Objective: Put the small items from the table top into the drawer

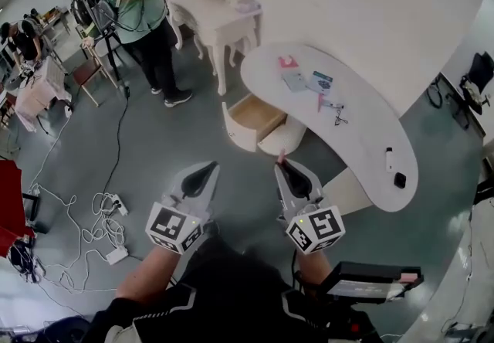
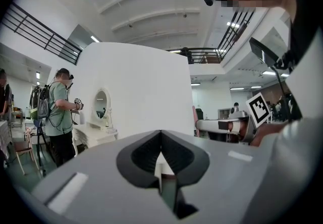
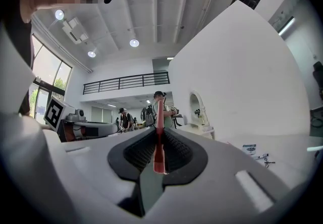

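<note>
Right gripper (image 1: 290, 176) pinches a thin pink stick (image 3: 158, 140), long axis upright through the jaws; open drawer (image 1: 253, 114) sits at its eleven o'clock, one o'clock of the left gripper (image 1: 202, 176), jaws together, empty.

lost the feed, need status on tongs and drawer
Right tongs clamped on a thin pink stick; left tongs shut, empty. Drawer open, not reached yet. More small items on the table. Nothing blocking the drawer.
</note>
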`<action>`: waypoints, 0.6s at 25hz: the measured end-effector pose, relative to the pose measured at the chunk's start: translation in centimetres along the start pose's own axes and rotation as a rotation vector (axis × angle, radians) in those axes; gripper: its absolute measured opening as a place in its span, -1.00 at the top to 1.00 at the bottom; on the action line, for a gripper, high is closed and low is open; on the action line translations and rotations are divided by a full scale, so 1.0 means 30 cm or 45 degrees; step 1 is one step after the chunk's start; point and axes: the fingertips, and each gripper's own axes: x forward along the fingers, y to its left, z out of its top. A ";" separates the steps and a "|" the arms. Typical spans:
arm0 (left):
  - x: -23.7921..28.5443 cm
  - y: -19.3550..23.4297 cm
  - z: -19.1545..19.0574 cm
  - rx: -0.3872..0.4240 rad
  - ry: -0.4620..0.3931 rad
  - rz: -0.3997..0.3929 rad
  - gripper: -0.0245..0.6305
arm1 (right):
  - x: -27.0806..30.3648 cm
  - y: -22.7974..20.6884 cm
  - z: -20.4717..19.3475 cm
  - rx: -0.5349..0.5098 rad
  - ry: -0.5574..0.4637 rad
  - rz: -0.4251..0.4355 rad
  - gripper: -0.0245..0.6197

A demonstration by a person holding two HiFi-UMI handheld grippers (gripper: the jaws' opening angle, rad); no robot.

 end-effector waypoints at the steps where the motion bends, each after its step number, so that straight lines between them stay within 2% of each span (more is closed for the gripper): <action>1: 0.016 0.011 -0.002 -0.005 -0.003 -0.006 0.93 | 0.015 -0.012 -0.006 0.005 0.006 -0.007 0.77; 6: 0.093 0.102 -0.006 -0.009 -0.026 -0.032 0.93 | 0.119 -0.054 -0.013 -0.001 0.024 -0.034 0.77; 15: 0.221 0.347 0.022 -0.036 -0.068 -0.069 0.93 | 0.360 -0.100 0.023 -0.029 0.051 -0.069 0.77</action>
